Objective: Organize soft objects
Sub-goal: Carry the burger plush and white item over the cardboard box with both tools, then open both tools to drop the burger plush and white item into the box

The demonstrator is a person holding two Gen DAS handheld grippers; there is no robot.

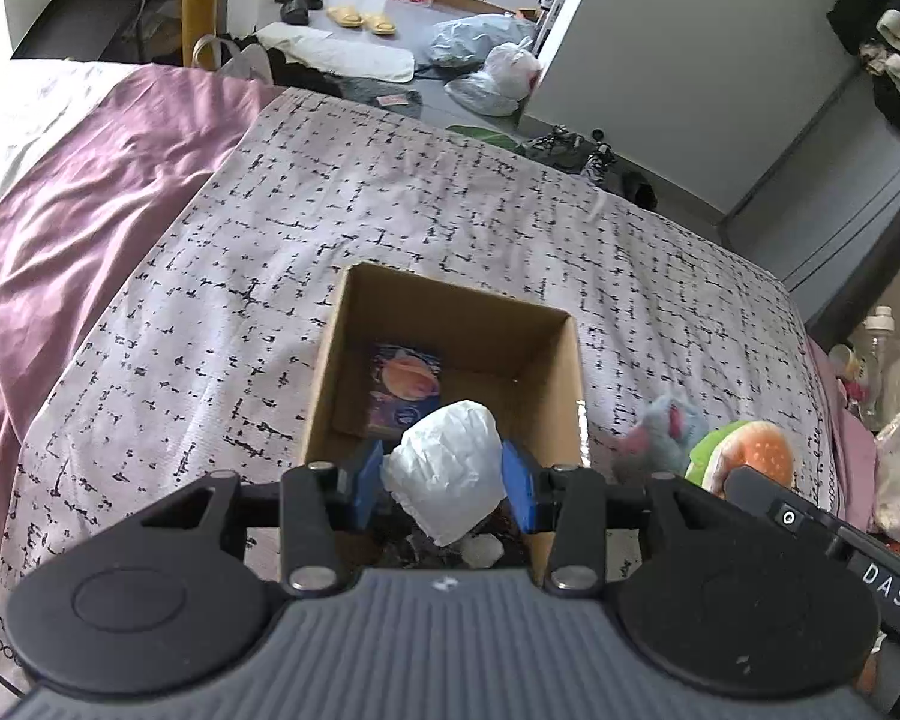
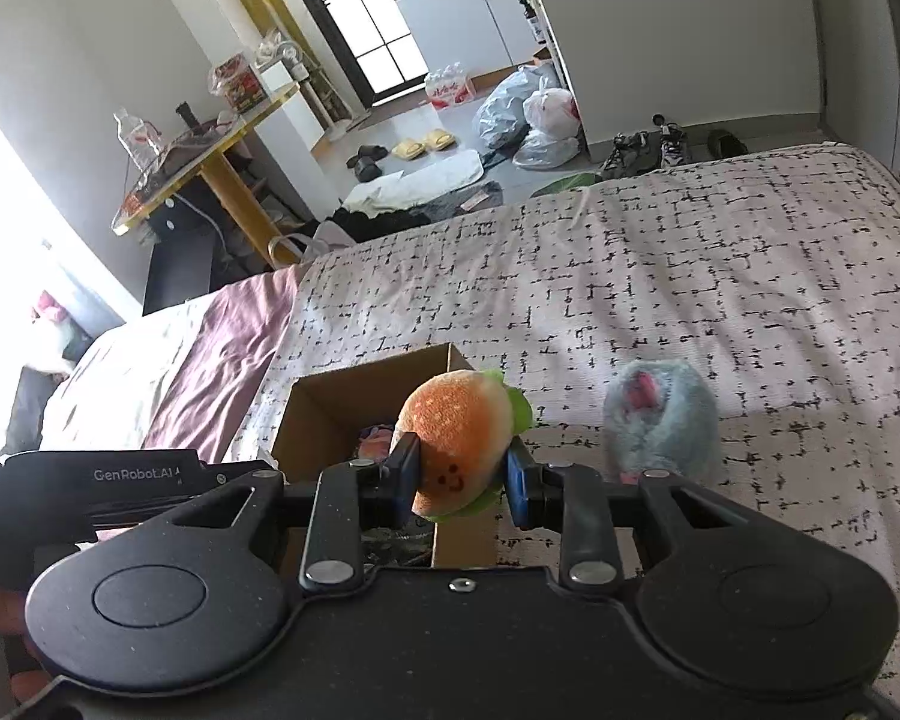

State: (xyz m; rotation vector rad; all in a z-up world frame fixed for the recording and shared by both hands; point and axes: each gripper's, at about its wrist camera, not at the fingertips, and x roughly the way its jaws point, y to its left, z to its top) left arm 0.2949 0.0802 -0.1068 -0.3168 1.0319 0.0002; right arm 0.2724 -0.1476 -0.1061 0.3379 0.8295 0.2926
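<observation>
An open cardboard box point(image 1: 558, 384) stands on the patterned bedspread; it also shows in the right wrist view point(image 2: 312, 414). My left gripper point(image 1: 444, 483) is shut on a white crumpled soft bundle point(image 1: 450, 468) and holds it over the box. A dark packet with an orange disc point(image 1: 405, 387) lies inside the box. My right gripper point(image 2: 459, 474) is shut on a plush hamburger point(image 2: 456, 432), held over the box's right wall; the hamburger also shows in the left wrist view point(image 1: 744, 456). A grey plush mouse point(image 2: 663, 414) lies on the bed right of the box and shows in the left wrist view point(image 1: 666, 426).
The black-and-white bedspread point(image 1: 390, 198) lies over a purple sheet point(image 1: 90, 168). Beyond the bed's foot the floor holds plastic bags point(image 2: 528, 114), slippers point(image 2: 420, 144) and shoes point(image 2: 648, 147). A yellow-legged table point(image 2: 210, 144) stands at the left.
</observation>
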